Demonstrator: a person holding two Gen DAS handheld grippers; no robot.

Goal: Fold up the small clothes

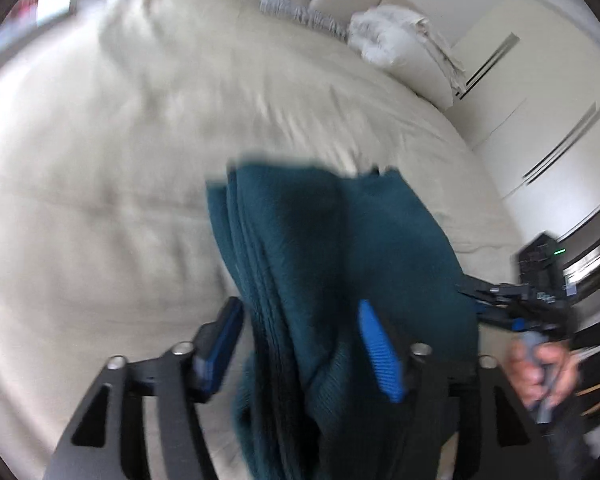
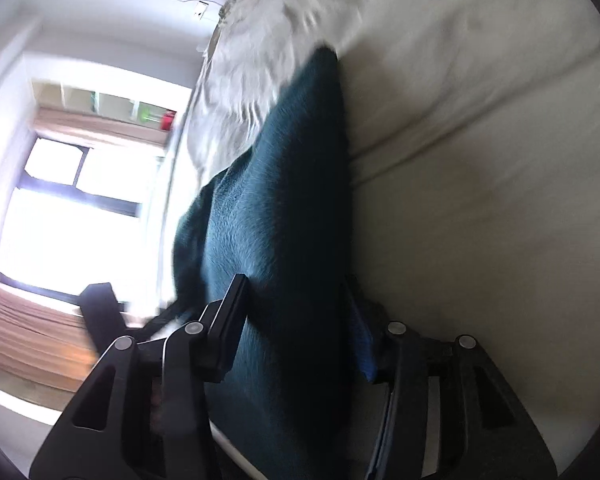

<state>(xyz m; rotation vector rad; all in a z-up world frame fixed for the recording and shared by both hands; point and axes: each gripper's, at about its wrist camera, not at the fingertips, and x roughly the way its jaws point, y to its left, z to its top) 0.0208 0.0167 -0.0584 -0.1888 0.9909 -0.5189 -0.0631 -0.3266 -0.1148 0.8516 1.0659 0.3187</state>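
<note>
A dark teal knitted garment (image 1: 320, 248) is folded in several layers and hangs above a cream bed (image 1: 100, 200). It lies between the fingers of my left gripper (image 1: 300, 340), whose jaws stand wide apart around the cloth. In the right wrist view the same garment (image 2: 276, 208) fills the gap of my right gripper (image 2: 296, 320), tilted on its side, with both fingers against the cloth. The right gripper also shows in the left wrist view (image 1: 496, 296), held by a hand at the garment's right edge.
White pillows (image 1: 396, 40) and a grey cloth (image 1: 300, 14) lie at the padded headboard. White wardrobe doors (image 1: 540, 120) stand to the right of the bed. A bright window (image 2: 68, 208) and a shelf (image 2: 100, 120) show in the right wrist view.
</note>
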